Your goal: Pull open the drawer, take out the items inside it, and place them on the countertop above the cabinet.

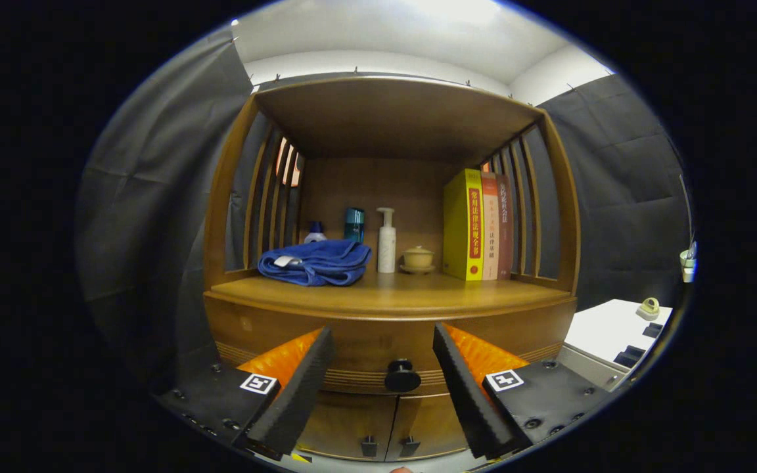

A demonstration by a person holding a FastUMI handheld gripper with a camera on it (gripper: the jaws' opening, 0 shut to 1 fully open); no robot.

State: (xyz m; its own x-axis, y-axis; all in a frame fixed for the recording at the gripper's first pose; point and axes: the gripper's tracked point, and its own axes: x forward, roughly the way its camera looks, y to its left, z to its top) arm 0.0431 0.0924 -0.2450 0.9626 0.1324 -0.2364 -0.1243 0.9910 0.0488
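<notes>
— What do we see of the tool (pixel 384 368) in the gripper view?

— We see its fingers (pixel 299 387) spread wide, holding nothing and touching nothing. The drawer (pixel 352 348) sits shut just beyond them, its dark round knob (pixel 402 376) centred in the gap between the fingertips.

— And on the desk (pixel 391 292) above the drawer?

— Toward the left edge we see a folded blue towel (pixel 316 261), with a small bottle (pixel 315 232) and a teal bottle (pixel 354 224) behind it. Along the back stand a white pump bottle (pixel 386 242) and a lidded cup (pixel 418 258); upright books (pixel 477 225) stand at the right edge. Below the drawer, two cabinet doors (pixel 388 430) are closed.
</notes>
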